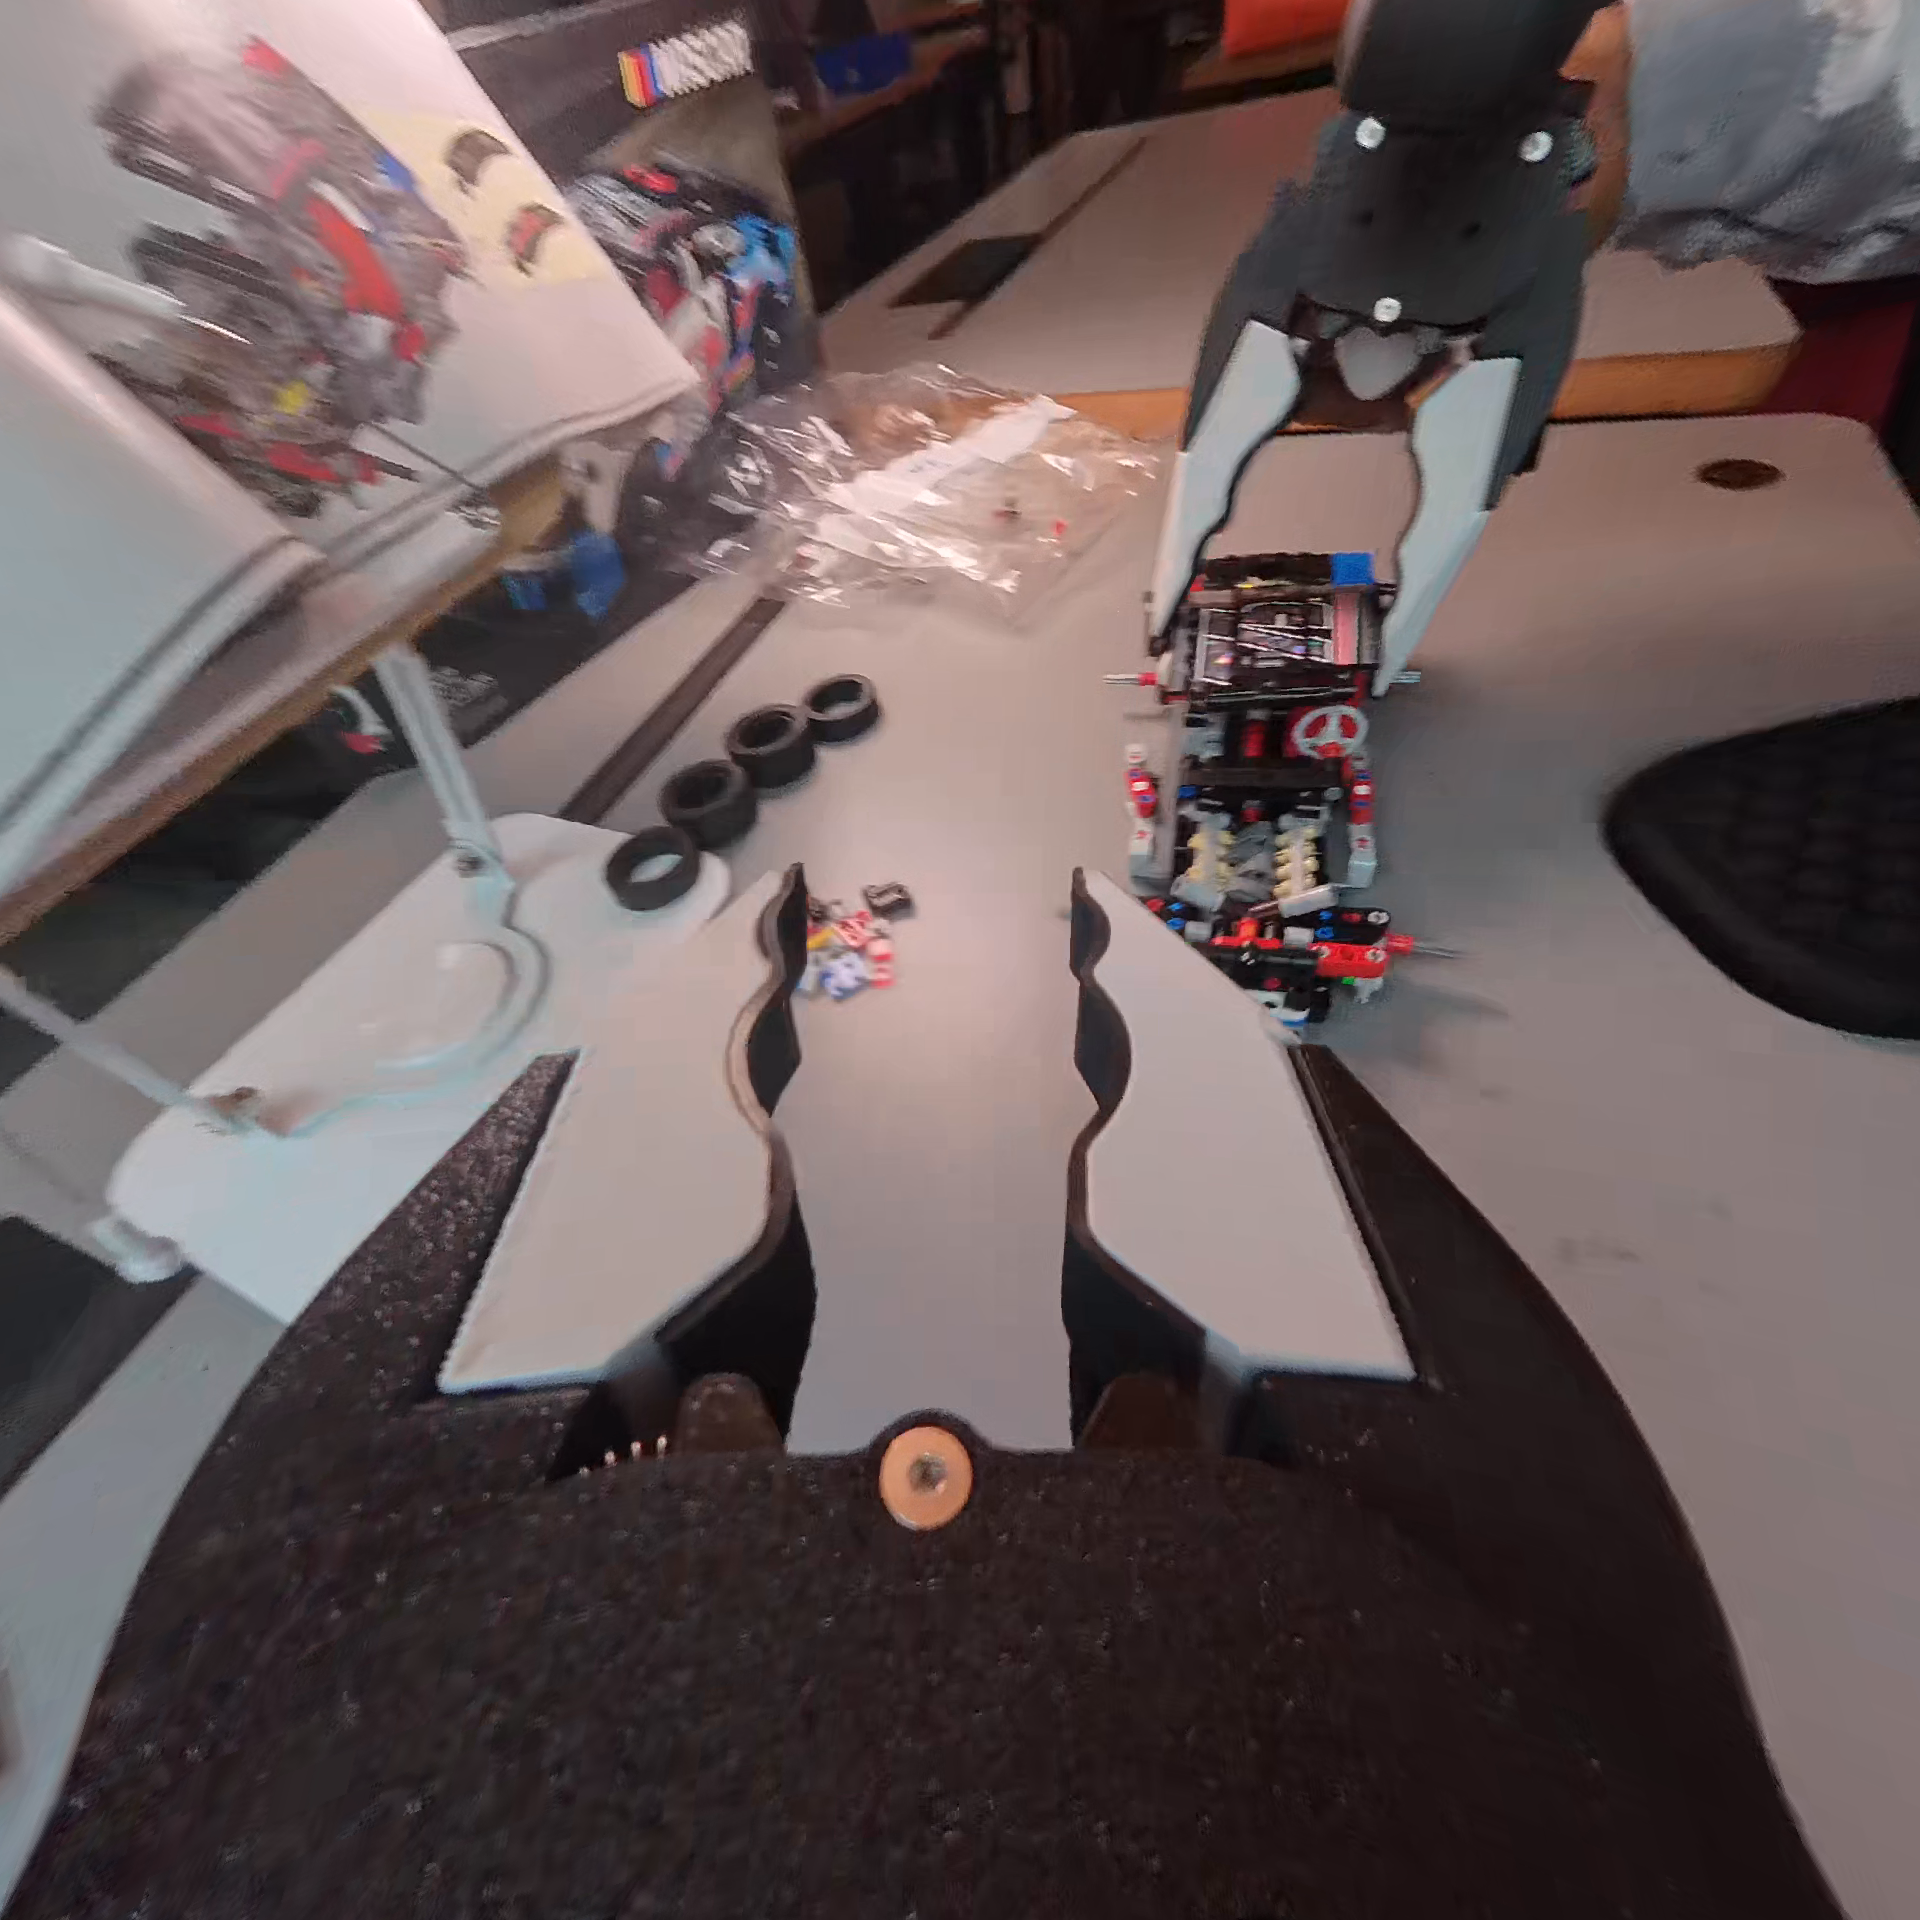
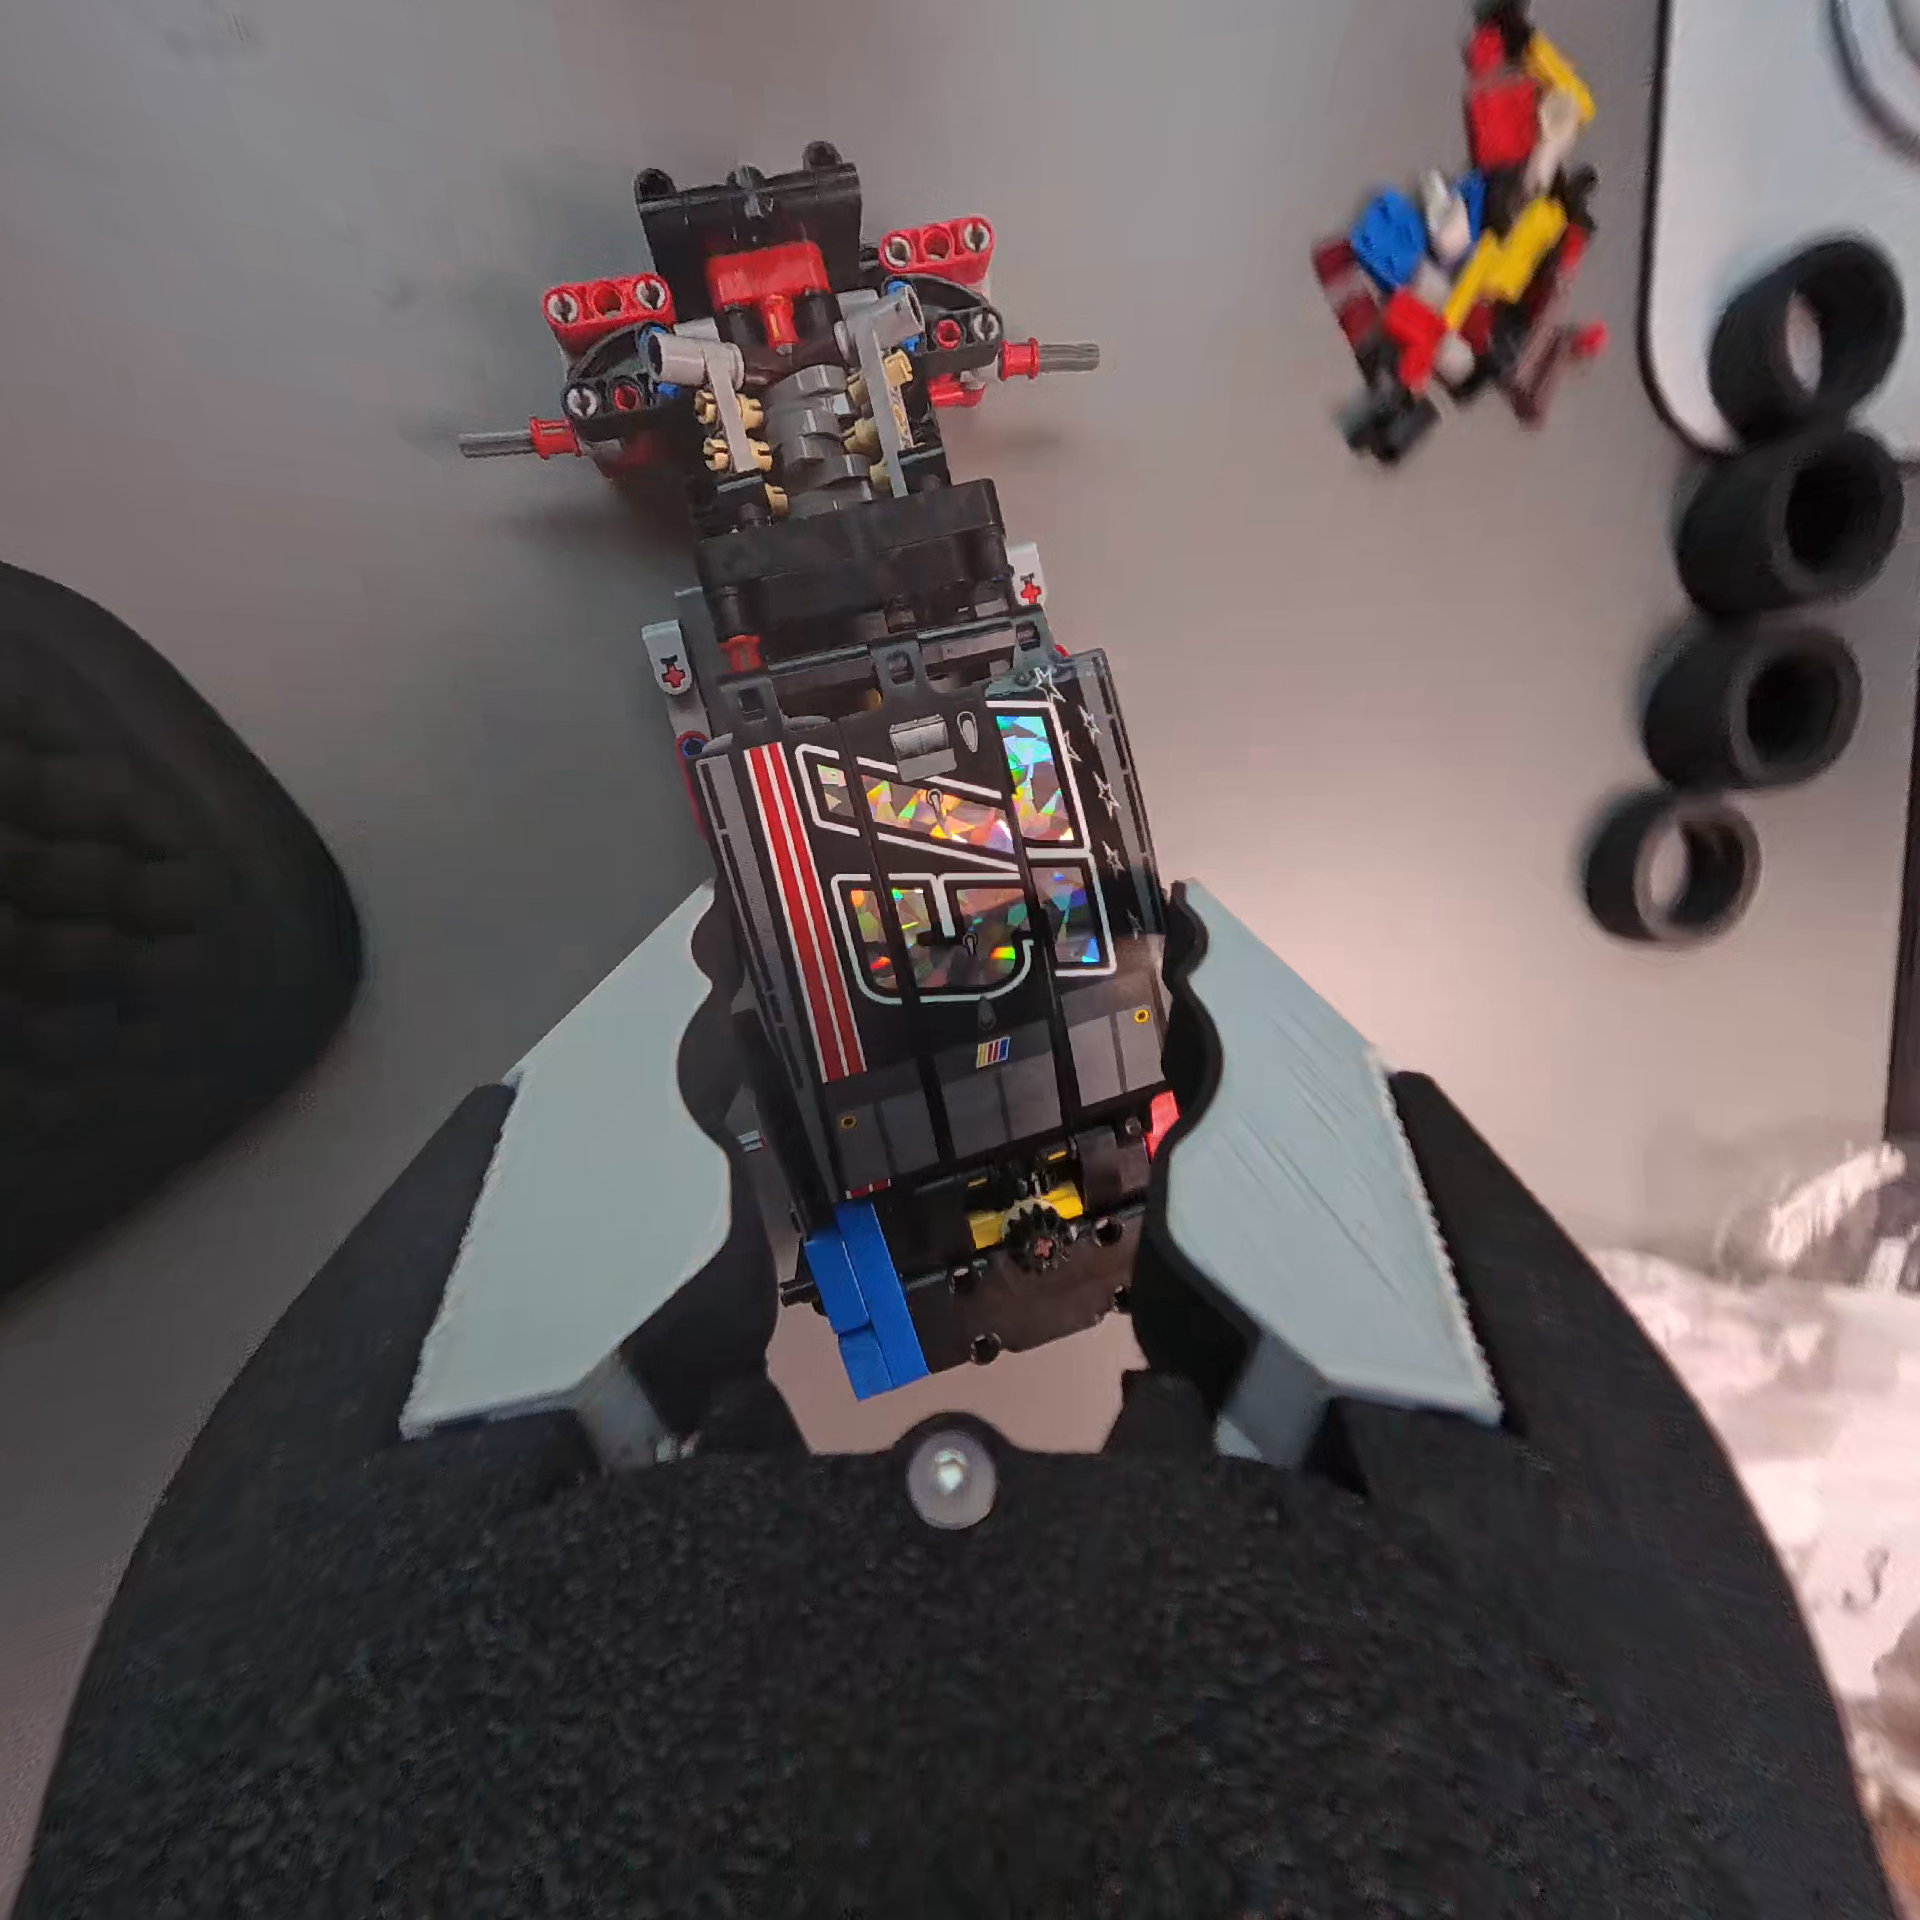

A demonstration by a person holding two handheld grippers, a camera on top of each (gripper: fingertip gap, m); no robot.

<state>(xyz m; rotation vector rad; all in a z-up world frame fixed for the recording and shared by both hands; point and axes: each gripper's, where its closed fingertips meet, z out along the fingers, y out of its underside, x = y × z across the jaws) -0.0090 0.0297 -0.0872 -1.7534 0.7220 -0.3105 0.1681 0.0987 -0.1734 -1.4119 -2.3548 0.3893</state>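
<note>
The right claw (image 2: 940, 1039) is pinching the back end of a toy car frame (image 2: 894, 727) made of building bricks. One grey finger (image 2: 582, 1174) presses on each side of the black roof panel (image 2: 935, 914) with red stripes and shiny stickers. The car frame has no wheels on it. Its front end, with red and grey parts, points away from the claw. In the left wrist view the car frame (image 1: 1262, 790) sits on the grey worktop (image 1: 987, 748), to the right, with the right claw (image 1: 1288, 613) coming down on its far end.

The left claw (image 1: 940, 914) is spread wide and holds nothing. It hangs over a bare part of the worktop. Just past its tips lies a small pile of bricks (image 1: 854, 940) in red, blue, white and yellow. Four black tyres (image 1: 743, 792) lie in a row to the left of the pile, and the nearest one rests on a white stand base (image 1: 343, 1081). A picture booklet (image 1: 239, 312) leans on that stand. Farther off lie clear plastic bags (image 1: 935, 478) and a toy box (image 1: 665, 208). A black mat (image 1: 1787, 862) lies at the right edge.
</note>
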